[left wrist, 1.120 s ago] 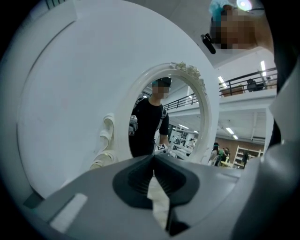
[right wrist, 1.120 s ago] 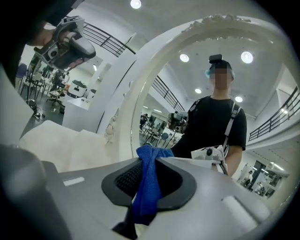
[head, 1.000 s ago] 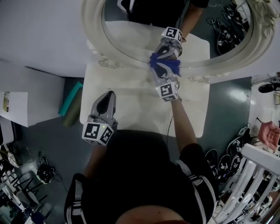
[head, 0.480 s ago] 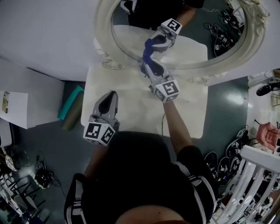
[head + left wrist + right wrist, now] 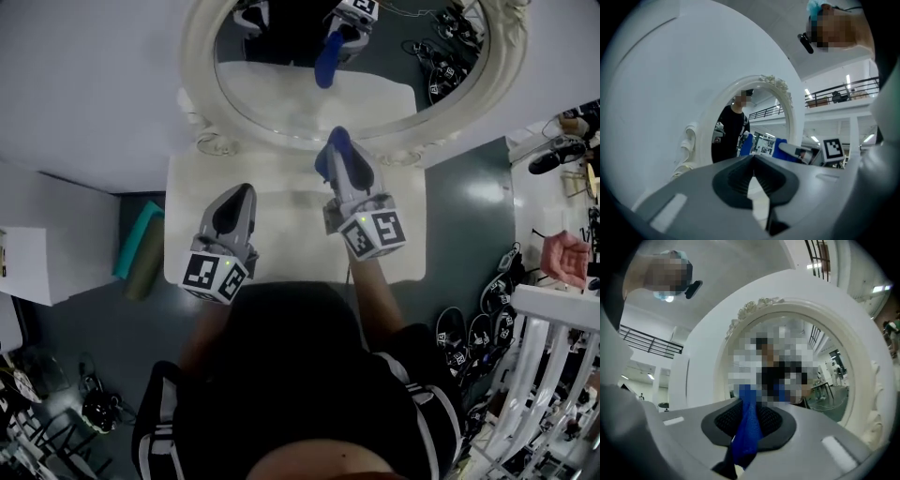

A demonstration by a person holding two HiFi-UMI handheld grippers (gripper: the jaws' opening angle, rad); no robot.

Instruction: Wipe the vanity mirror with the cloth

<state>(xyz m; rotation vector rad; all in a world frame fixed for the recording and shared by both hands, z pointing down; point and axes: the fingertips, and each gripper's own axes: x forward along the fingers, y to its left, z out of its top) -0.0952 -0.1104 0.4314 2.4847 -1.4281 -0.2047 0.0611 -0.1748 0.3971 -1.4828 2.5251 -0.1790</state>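
Grey floor is surrounding a pale worktop [image 5: 281,244] that is standing against a white wall [image 5: 84,84]. The vanity mirror [image 5: 281,94], an oval glass in an ornate white frame [image 5: 199,89], is leaning upright at the worktop's far edge.

The right gripper [image 5: 339,142] is reaching toward the lower rim of the frame, and its jaws are clamping the blue cloth [image 5: 335,153]. In the right gripper view the cloth [image 5: 747,425] is hanging as a narrow strip between the closed jaws of the right gripper [image 5: 743,401], with the mirror [image 5: 825,380] filling the view ahead. In the head view the cloth is sitting just in front of the frame's bottom edge, while its reflection is showing higher up in the glass, apart from it.

The left gripper [image 5: 239,194] is hovering over the worktop beside the right one, pointing at the mirror. Its own view is showing the left gripper [image 5: 753,157] with jaws pressed together and holding nothing. A teal object [image 5: 141,234] is lying on the floor to the left of the worktop.
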